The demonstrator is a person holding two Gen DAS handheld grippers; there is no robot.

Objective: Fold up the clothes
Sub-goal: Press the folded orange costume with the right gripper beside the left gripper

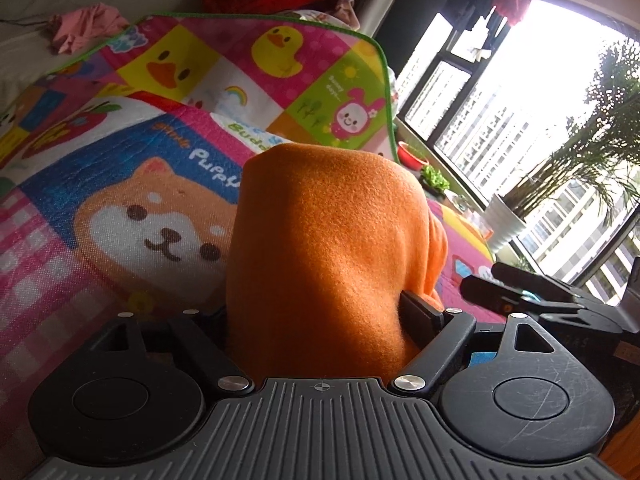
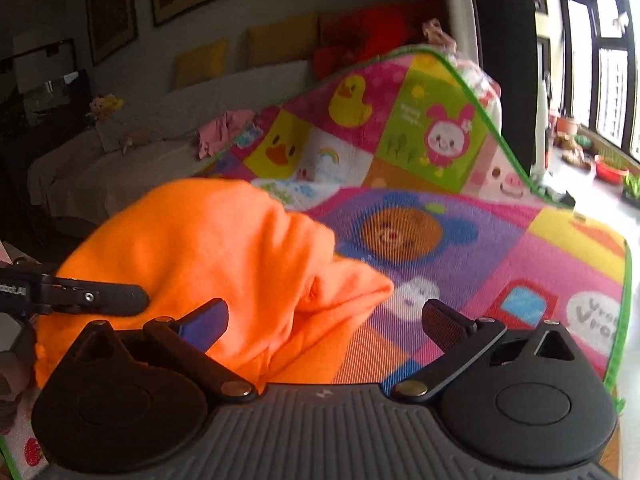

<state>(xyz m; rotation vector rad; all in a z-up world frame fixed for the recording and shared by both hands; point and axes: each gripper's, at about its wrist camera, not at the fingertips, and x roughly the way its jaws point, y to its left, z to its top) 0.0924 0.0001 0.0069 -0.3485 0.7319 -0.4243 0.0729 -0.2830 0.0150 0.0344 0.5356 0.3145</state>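
Observation:
An orange fleece garment (image 1: 332, 248) is bunched over my left gripper (image 1: 320, 320) and hides most of both fingers; only the right pad (image 1: 420, 312) shows, pressed against the cloth, so the jaws look shut on it. In the right wrist view the same orange garment (image 2: 224, 264) lies heaped on the colourful play mat (image 2: 500, 248). My right gripper (image 2: 324, 320) is open, its left finger (image 2: 204, 320) touching the cloth, its right finger (image 2: 444, 324) over bare mat. The left gripper's finger (image 2: 100, 300) shows at the garment's left side.
The cartoon mat (image 1: 120, 208) folds upward at the back. A pink garment (image 1: 84, 28) lies on a white sofa (image 1: 24, 52) behind. Windows, a potted plant (image 1: 592, 160) and a red bowl (image 1: 414, 156) are to the right. The right gripper (image 1: 540, 300) shows at lower right.

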